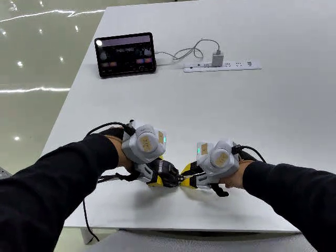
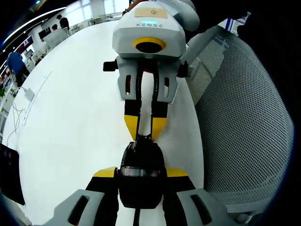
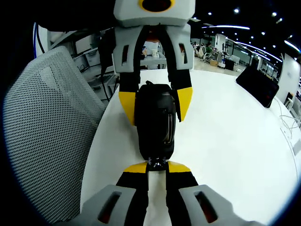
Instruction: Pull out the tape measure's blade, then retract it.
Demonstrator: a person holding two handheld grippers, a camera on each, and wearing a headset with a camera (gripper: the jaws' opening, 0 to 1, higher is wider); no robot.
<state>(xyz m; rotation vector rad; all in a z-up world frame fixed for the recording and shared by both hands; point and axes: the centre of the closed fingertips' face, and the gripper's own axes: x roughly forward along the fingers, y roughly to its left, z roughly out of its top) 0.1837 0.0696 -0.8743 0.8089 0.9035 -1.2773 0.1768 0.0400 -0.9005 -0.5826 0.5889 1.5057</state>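
**A:** Where do we have the tape measure (image 1: pixel 167 172)?

**B:** Down by the near edge of the smooth white desk (image 1: pixel 252 121), well apart from the tablet (image 1: pixel 125 54) and on our side of it. It is a rounded black case, mostly matte, with a glossy band across its middle.

**A:** And our left claw (image 2: pixel 141 172)?

**B:** Spread as wide as the case, with its flat yellow-tipped jaws pressed against the two flanks. The right gripper view gives us the same grip from the front.

**A:** The right claw (image 3: pixel 157 167)?

**B:** Drawn in almost to nothing. Its two yellow tips pinch the small metal end hook (image 3: pixel 157 162) at the mouth of the case, and we see next to no blade between hook and case.

**A:** Does the case rest on the desk?

**B:** We cannot tell.

**A:** What do we find by the tablet?

**B:** The tablet is a dark, glossy slab with its screen lit. Just to its right lies a long white power strip (image 1: pixel 222 65) with a boxy white plug block (image 1: pixel 217 58) in it. A thin pale cable (image 1: pixel 184 52) loops from the block toward the tablet.

**A:** Anything else?

**B:** A grey mesh chair back (image 2: pixel 244 117), curved and finely perforated. It stands past the desk's edge, on the side away from the tablet.
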